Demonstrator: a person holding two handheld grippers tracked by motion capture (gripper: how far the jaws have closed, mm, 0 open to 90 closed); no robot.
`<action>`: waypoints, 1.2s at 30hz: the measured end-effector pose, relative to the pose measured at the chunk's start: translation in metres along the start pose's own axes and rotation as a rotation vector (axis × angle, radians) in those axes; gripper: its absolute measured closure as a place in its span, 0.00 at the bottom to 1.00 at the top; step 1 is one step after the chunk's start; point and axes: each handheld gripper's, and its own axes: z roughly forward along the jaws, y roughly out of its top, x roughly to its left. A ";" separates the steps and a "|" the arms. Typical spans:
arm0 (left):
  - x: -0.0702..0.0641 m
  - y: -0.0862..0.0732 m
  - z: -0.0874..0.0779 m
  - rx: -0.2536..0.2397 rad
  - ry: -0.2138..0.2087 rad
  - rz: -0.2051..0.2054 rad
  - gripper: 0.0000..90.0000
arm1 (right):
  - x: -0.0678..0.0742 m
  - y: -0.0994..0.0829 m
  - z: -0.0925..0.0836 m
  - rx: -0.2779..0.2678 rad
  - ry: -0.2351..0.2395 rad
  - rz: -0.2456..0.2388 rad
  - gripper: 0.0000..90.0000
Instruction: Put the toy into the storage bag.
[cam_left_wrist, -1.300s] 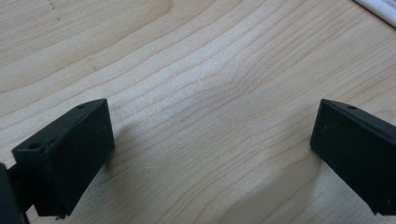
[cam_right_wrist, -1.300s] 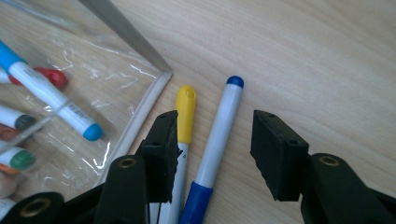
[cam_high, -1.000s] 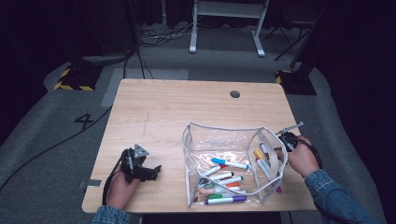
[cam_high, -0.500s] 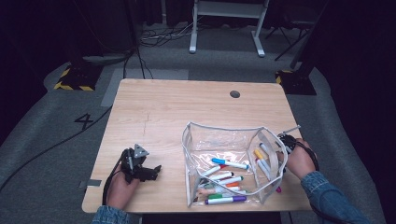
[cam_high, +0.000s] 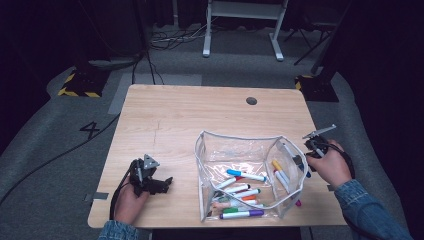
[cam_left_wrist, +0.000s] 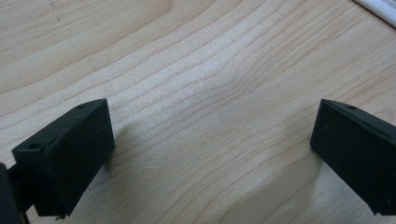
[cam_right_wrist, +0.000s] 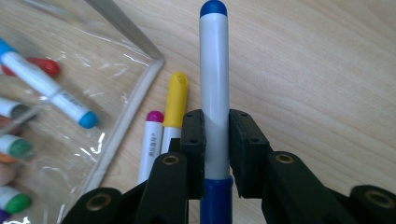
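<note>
Right gripper (cam_right_wrist: 215, 154) clamps one blue marker (cam_right_wrist: 214, 88) beside two loose markers (yellow (cam_right_wrist: 176, 105), magenta (cam_right_wrist: 150, 140)); left gripper (cam_left_wrist: 210, 154) gapes empty.

Right gripper view: blue marker (cam_right_wrist: 215, 93) runs off the bottom edge, lower barrel hidden between the right claw (cam_right_wrist: 215, 154) pads. Pink marker (cam_right_wrist: 150, 144) and yellow marker (cam_right_wrist: 175, 109) at 10 o'clock of the claw, lower ends hidden behind it. Clear pouch (cam_right_wrist: 70, 93) cut by the left edge, markers inside partly cropped. Print on the barrels too small to read. Left gripper view: left claw (cam_left_wrist: 210, 154) pads cut by the bottom edge. High view: right claw tips too small to tell.
</note>
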 end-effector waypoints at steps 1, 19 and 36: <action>0.000 0.000 0.000 0.000 0.000 0.000 0.00 | 0.000 0.000 0.000 0.000 0.000 0.000 0.85; 0.000 0.000 0.000 0.000 0.000 -0.001 0.00 | 0.036 0.038 -0.102 -0.152 0.001 -0.188 0.85; 0.000 0.000 0.000 -0.002 0.001 -0.001 0.00 | 0.110 0.058 -0.138 -0.207 0.066 -0.444 0.85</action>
